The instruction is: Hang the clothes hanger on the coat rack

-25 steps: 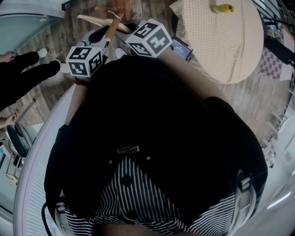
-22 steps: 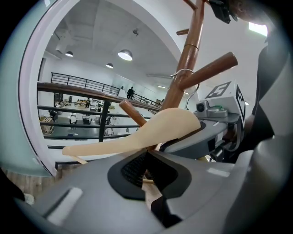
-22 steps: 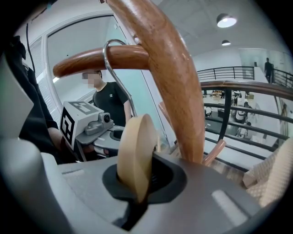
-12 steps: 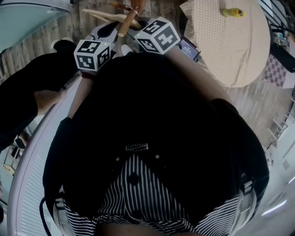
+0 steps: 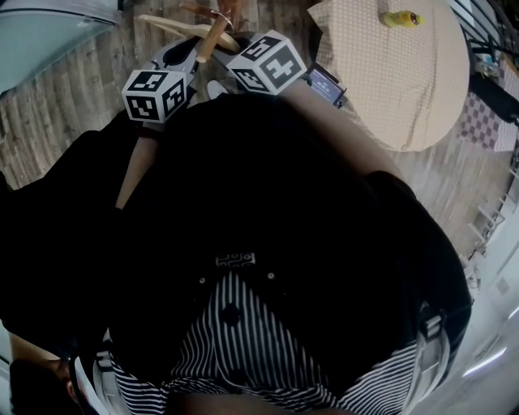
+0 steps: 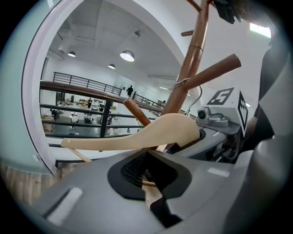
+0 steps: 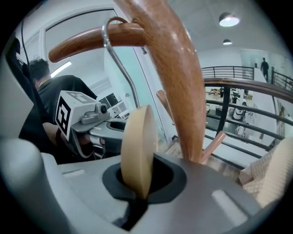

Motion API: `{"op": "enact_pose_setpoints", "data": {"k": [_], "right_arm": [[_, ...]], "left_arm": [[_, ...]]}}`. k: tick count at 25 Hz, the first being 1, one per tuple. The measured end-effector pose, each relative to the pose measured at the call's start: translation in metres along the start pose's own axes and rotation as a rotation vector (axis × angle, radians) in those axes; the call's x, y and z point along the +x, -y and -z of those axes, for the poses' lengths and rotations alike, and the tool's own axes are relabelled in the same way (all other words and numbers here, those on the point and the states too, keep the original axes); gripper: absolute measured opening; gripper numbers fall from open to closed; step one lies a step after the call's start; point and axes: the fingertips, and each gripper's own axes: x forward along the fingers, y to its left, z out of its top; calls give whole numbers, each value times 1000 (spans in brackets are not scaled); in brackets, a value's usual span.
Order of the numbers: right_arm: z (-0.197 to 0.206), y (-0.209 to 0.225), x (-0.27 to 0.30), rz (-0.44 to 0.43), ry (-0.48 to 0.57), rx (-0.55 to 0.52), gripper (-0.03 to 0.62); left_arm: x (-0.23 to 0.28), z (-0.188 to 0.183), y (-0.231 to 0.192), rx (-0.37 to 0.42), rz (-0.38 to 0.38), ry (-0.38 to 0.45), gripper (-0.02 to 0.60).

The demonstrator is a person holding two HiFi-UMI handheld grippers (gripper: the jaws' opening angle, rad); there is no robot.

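The pale wooden clothes hanger (image 6: 137, 137) stretches across the left gripper view, and its edge (image 7: 137, 151) stands upright in the right gripper view. Its metal hook (image 7: 120, 64) loops over a brown peg (image 7: 91, 39) of the coat rack (image 7: 176, 77). My left gripper (image 6: 149, 180) is shut on a thin wooden part of the hanger. My right gripper (image 7: 137, 192) is shut on the hanger's thick body beside the rack's pole. In the head view both marker cubes (image 5: 154, 93) (image 5: 263, 63) sit at the top, just below the hanger (image 5: 174, 27).
A round table with a beige cloth (image 5: 397, 81) stands at the upper right, with a yellow object (image 5: 397, 18) on it. A person in dark clothes (image 5: 49, 243) is close at the left. Black railings (image 6: 78, 84) run behind the rack.
The person in dark clothes at the left of the head view has come closer and now fills the lower left. Both grippers and the hanger have hardly moved.
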Motion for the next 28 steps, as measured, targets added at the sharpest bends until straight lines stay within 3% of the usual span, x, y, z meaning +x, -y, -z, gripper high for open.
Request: {"op": "enact_pose_setpoints", "data": {"k": [6, 13, 19, 25, 28], "right_arm": [[8, 3, -5, -5, 20, 0, 6], [15, 2, -28, -9, 77, 1, 110], [12, 22, -72, 32, 156, 35, 142], [35, 48, -116, 126, 248, 102, 142], [52, 52, -137, 151, 265, 117, 81]], "left_arm": [[4, 7, -1, -25, -24, 12, 3], [-7, 12, 4, -90, -114, 52, 3], [-5, 17, 28, -122, -154, 49, 3], [-16, 13, 45, -127, -286, 155, 3], [-24, 6, 65, -100, -319, 207, 3]]}}
